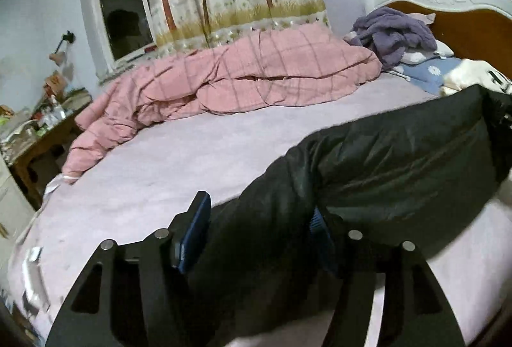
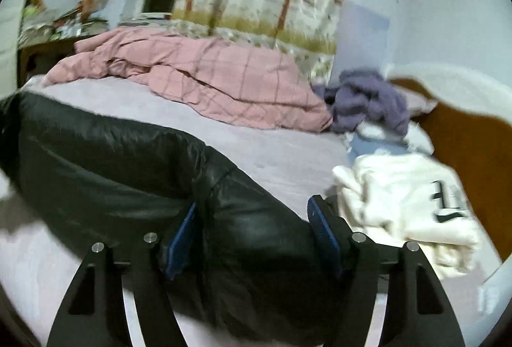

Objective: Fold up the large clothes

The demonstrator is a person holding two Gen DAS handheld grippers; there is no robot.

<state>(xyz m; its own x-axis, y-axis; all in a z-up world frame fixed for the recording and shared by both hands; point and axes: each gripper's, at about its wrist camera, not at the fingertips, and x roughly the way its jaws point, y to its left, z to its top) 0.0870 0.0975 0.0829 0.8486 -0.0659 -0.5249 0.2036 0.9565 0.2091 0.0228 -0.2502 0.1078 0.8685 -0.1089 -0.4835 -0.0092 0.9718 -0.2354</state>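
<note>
A black puffy jacket [image 1: 400, 161] lies in a long bulky band across the lilac bed sheet [image 1: 192, 148]. My left gripper [image 1: 259, 206] is open over its near left end. Its blue pads [image 1: 192, 235] stand wide apart and the jacket's bulk fills the gap without being squeezed. In the right wrist view the same jacket [image 2: 112, 161] runs off to the left. My right gripper [image 2: 252, 206] is open over the jacket's right end, with blue pads [image 2: 323, 235] on either side of the padding. That view is blurred.
A pink checked duvet [image 1: 256, 78] is heaped along the bed's far side by the window and curtain. A purple fleece [image 1: 393, 30], pillows and a white printed garment [image 2: 406, 203] lie near the headboard [image 1: 473, 20]. A cluttered wooden table [image 1: 41, 129] stands left of the bed.
</note>
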